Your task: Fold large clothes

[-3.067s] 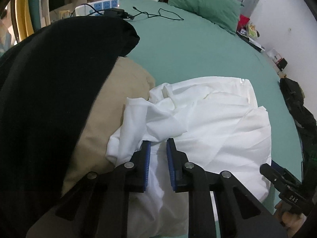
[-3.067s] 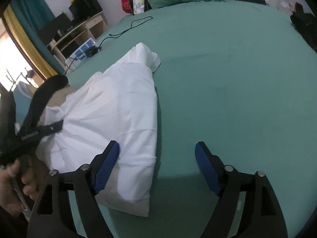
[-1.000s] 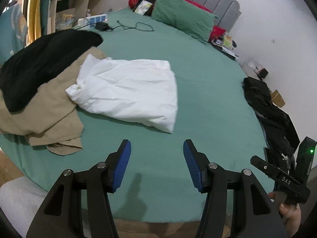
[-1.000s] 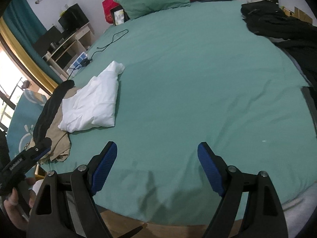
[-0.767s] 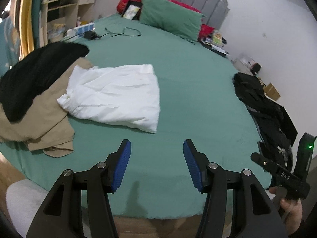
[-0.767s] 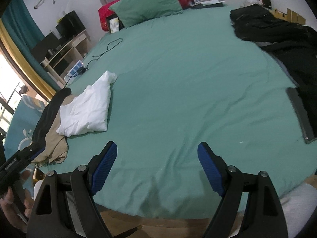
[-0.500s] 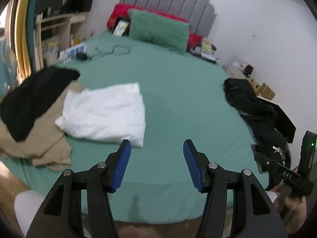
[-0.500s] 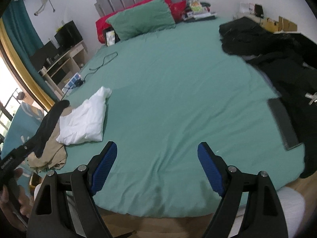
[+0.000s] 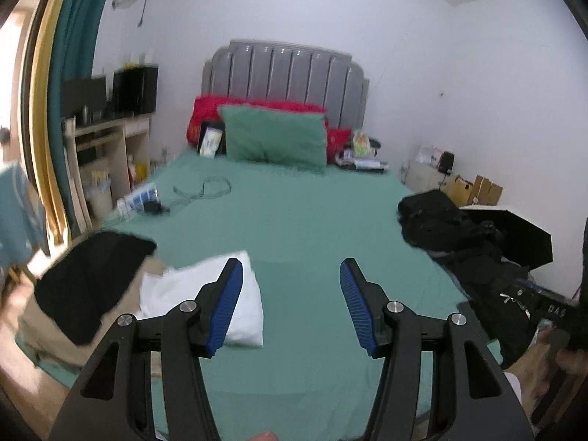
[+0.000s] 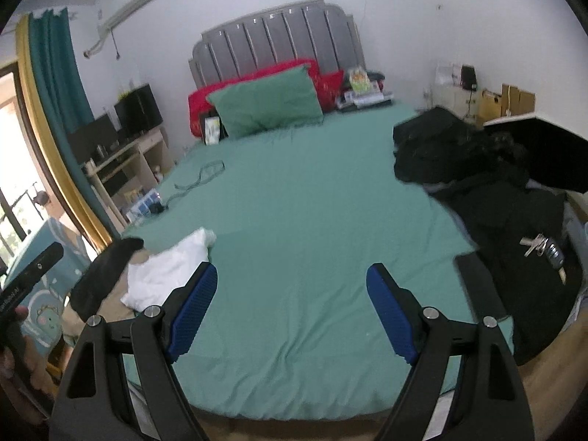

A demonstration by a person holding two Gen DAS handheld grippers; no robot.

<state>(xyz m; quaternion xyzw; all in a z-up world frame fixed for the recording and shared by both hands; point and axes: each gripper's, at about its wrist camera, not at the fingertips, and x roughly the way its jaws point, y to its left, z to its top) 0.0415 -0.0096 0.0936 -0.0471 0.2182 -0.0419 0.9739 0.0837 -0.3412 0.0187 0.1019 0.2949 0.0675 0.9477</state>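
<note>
While both tools are held above the foot of the green bed, nothing is gripped: left gripper half spread, right gripper wide. A folded white garment is seen at nine o'clock, unfolded black clothes at three.

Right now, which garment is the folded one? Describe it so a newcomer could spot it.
Start at the green bed and go to its near left corner. The white bundle lies there on tan cloth, beside a black garment; it is the only white item.
</note>
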